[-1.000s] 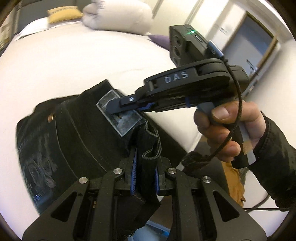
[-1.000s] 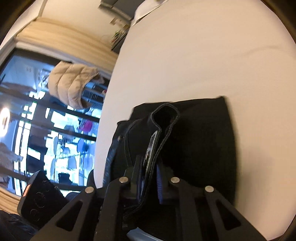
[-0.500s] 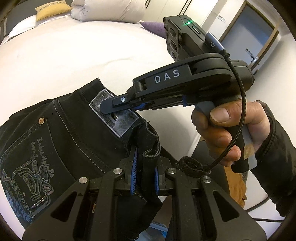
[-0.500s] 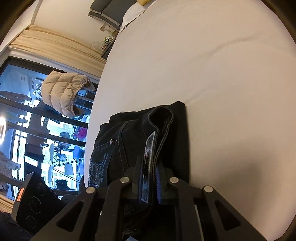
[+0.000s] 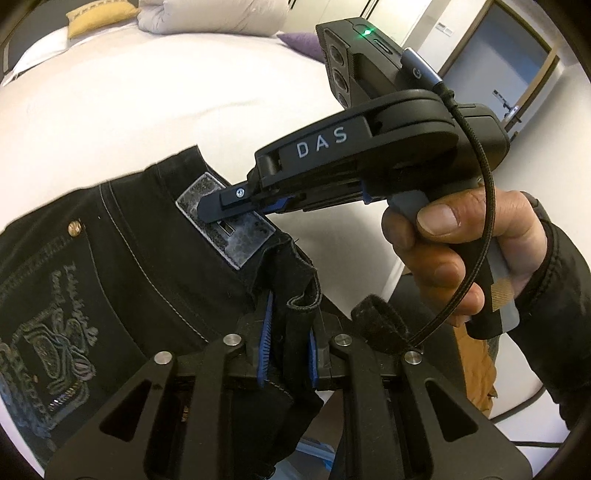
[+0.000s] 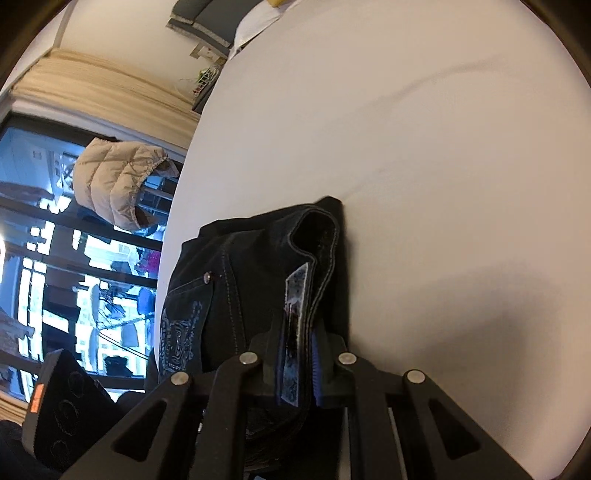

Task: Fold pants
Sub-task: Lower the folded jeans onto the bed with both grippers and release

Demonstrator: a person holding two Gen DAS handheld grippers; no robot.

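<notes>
Black jeans (image 5: 122, 280) with an embroidered back pocket and a grey waistband patch (image 5: 236, 236) lie bunched on the white bed (image 5: 147, 110). My left gripper (image 5: 290, 350) is shut on the waistband near a belt loop. My right gripper (image 5: 221, 206), held by a hand, reaches in from the right and its fingers close on the waistband at the patch. In the right wrist view the right gripper (image 6: 299, 365) is shut on the jeans (image 6: 236, 280) at the patch, with the waistband edge standing up between its blue pads.
Pillows and a rolled duvet (image 5: 207, 16) lie at the bed's head. The bed edge (image 5: 373, 258) runs close by on the right, with a doorway (image 5: 509, 66) beyond. In the right wrist view a window and a hanging beige jacket (image 6: 114, 181) are left of the bed (image 6: 406, 129).
Both grippers have carried the waistband further over the bed, keeping their hold. More of the back pocket and patch shows now. The jeans have shifted under the grippers.
</notes>
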